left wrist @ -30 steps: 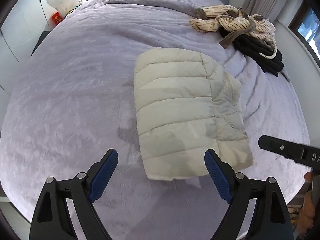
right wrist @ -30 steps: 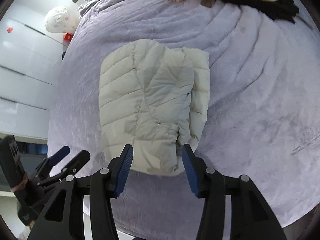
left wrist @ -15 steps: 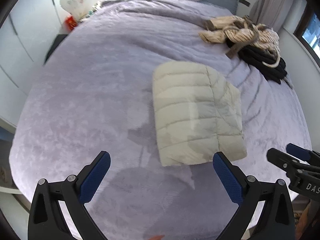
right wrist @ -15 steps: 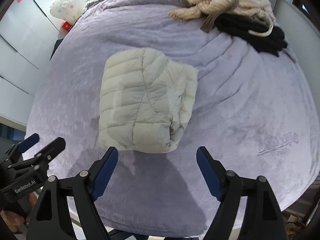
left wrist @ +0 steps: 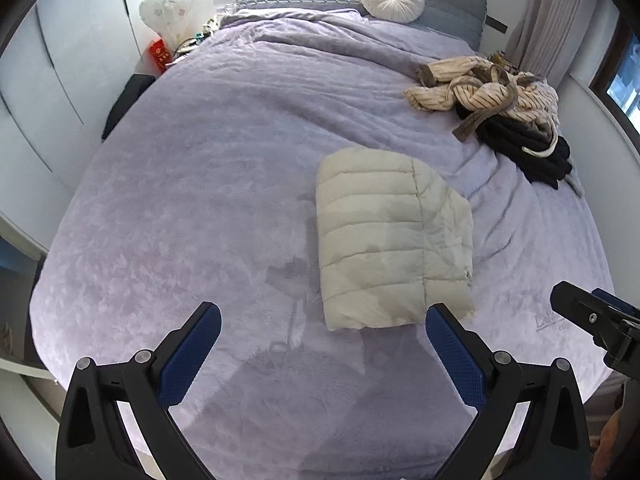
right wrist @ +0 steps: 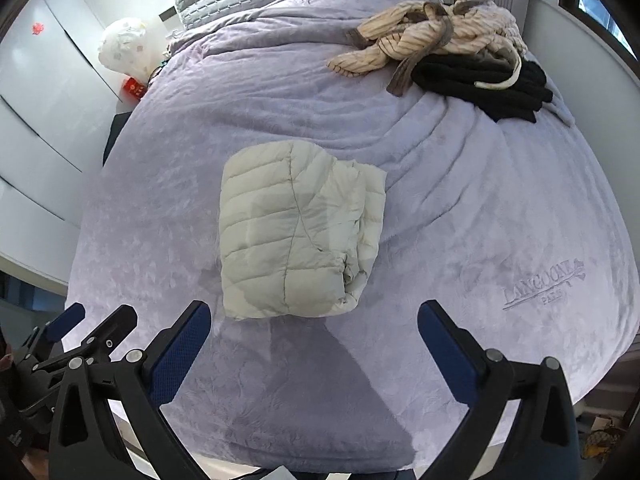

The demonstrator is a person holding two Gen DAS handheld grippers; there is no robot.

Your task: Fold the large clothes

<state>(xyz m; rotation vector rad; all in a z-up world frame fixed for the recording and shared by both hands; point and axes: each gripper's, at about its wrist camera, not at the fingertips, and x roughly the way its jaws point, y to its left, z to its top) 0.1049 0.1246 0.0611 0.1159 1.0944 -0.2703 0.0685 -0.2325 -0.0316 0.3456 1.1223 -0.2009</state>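
Jacket lies folded on the bed; left gripper spread and empty, right gripper opening, empty; reach next for the clothes pile

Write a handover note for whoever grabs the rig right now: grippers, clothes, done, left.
Left gripper: open, empty, above the near edge of the bed.
Right gripper: jaws opening, nothing between them, also above the near edge.
Puffer jacket: folded into a compact block, lying mid-bed, touched by neither gripper. Its right side shows loose bunched layers.
Pile: striped garment and black garment, unfolded, tangled at the far right of the bed.
Done: jacket fold looks finished.
Left: likely the two garments in the pile; perhaps tidy the jacket's right edge first.
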